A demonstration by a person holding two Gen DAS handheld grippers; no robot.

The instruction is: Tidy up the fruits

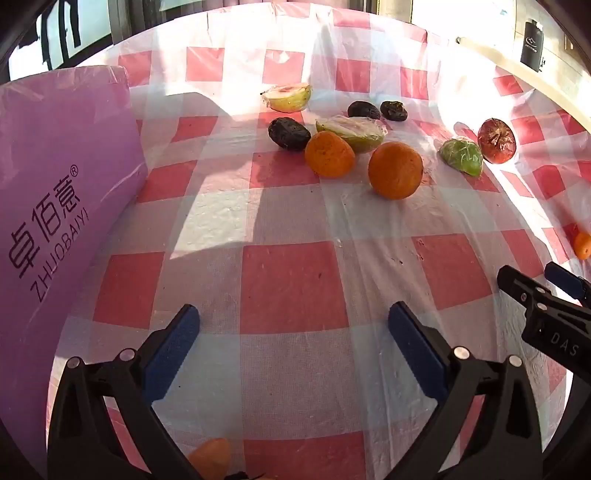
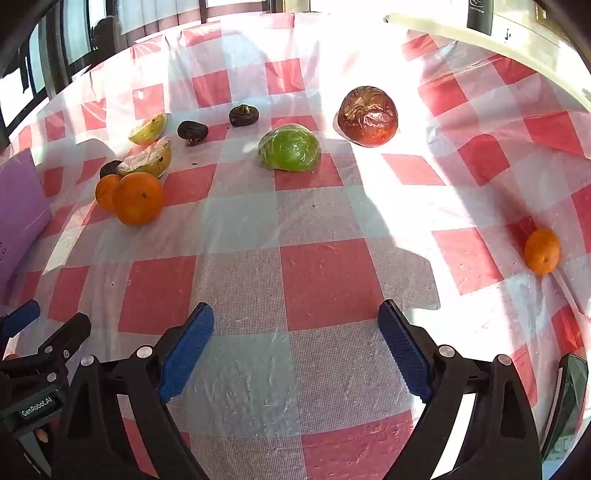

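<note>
Fruits lie on a red-and-white checked tablecloth (image 1: 291, 288). Two oranges (image 1: 395, 170) (image 1: 329, 154) sit mid-table beside a wrapped yellow-green fruit half (image 1: 351, 133), another half (image 1: 288, 96) and three dark fruits (image 1: 289, 133). A wrapped green half (image 2: 290, 148) and a wrinkled red-brown fruit (image 2: 368, 116) lie further right. A small orange (image 2: 542, 251) sits alone at far right. My left gripper (image 1: 293, 332) is open and empty above the cloth. My right gripper (image 2: 295, 334) is open and empty too, and shows in the left wrist view (image 1: 535, 288).
A pink box with printed lettering (image 1: 55, 206) stands at the left. An orange fruit (image 1: 210, 458) lies just under the left gripper. A pale table edge (image 2: 461, 29) and a dark object (image 1: 532, 46) are at the back right.
</note>
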